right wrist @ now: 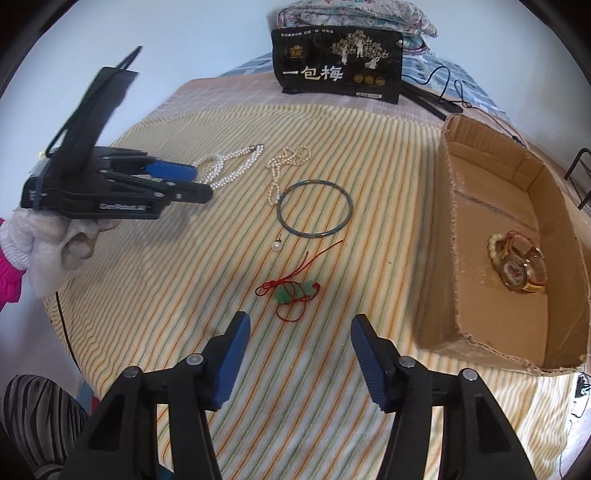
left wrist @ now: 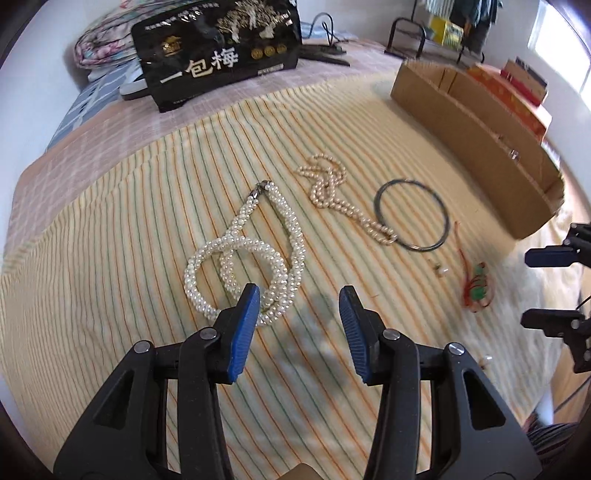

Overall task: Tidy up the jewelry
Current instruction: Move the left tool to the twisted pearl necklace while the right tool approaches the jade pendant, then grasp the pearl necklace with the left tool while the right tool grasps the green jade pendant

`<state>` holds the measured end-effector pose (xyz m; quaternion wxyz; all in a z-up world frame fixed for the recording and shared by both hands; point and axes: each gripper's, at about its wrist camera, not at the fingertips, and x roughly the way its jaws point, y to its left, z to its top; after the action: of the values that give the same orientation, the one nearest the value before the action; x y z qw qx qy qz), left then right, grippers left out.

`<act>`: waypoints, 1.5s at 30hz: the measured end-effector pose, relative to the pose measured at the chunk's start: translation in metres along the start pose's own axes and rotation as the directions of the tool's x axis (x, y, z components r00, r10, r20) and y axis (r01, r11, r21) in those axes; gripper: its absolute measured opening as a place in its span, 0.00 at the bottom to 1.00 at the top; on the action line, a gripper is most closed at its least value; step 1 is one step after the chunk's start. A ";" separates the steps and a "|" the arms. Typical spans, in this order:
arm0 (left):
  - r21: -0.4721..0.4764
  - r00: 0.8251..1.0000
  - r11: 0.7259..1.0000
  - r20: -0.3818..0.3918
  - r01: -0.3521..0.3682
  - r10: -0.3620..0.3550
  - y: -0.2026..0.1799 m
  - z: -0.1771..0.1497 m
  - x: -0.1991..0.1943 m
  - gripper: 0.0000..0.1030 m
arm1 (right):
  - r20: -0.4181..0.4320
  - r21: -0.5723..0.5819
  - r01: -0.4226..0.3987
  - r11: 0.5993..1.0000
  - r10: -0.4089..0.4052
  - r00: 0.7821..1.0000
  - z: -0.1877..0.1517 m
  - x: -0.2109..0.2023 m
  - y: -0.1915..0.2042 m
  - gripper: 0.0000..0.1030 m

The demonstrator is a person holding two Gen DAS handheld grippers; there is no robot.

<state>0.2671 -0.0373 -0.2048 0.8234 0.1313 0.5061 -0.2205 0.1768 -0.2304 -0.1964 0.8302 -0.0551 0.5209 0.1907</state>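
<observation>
Jewelry lies on a striped bedspread. A thick twisted white pearl necklace (left wrist: 251,254) (right wrist: 229,166) lies just ahead of my open, empty left gripper (left wrist: 299,299) (right wrist: 195,181). To its right are a thin pearl strand (left wrist: 340,199) (right wrist: 282,168), a dark green bangle (left wrist: 412,214) (right wrist: 314,208), a loose pearl earring (right wrist: 276,246) and a green jade pendant on red cord (right wrist: 295,290) (left wrist: 478,288). My open, empty right gripper (right wrist: 299,325) (left wrist: 543,284) hovers just short of the pendant. A cardboard box (right wrist: 454,236) (left wrist: 480,129) on the right holds a watch (right wrist: 522,271) and a bead bracelet (right wrist: 495,247).
A black printed bag (right wrist: 336,66) (left wrist: 221,55) stands at the far end of the bed, with folded floral bedding (right wrist: 354,14) behind it and a black cable (right wrist: 439,85). A loose pearl (left wrist: 485,360) lies near the bed's right edge.
</observation>
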 end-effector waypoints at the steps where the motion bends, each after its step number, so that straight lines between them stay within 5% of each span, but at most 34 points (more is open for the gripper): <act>1: 0.006 1.000 1.000 -0.005 -0.004 0.004 0.000 0.001 0.002 0.45 | -0.005 -0.006 -0.003 1.000 0.003 1.000 0.000 0.002 0.001 0.55; 11: 0.001 0.999 1.000 -0.041 0.010 -0.010 0.003 0.013 0.022 0.39 | -0.046 -0.029 -0.003 1.000 0.002 0.999 0.013 0.027 0.006 0.49; 21: -0.050 1.000 0.998 -0.015 0.026 -0.027 0.012 0.018 0.027 0.08 | -0.069 -0.100 0.027 0.995 -0.033 0.997 0.023 0.045 0.010 0.49; 26: -0.055 1.000 0.998 0.002 0.020 -0.020 0.011 0.017 0.027 0.07 | -0.082 -0.137 0.045 0.990 -0.056 0.995 0.024 0.051 0.014 0.50; 30: -0.072 1.000 0.997 0.009 0.029 -0.029 0.013 0.017 0.026 0.07 | -0.091 -0.164 0.060 0.985 -0.076 0.993 0.024 0.052 0.021 0.33; 45: -0.159 0.994 0.983 0.074 0.095 -0.084 0.022 0.008 0.001 0.06 | -0.069 -0.145 0.059 0.988 -0.070 0.995 0.023 0.042 0.021 0.32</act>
<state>0.2848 -0.0215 -0.2018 0.8372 0.0334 0.4998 -0.2197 0.2050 -0.1934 -0.2208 0.8101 -0.1383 0.5341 0.1983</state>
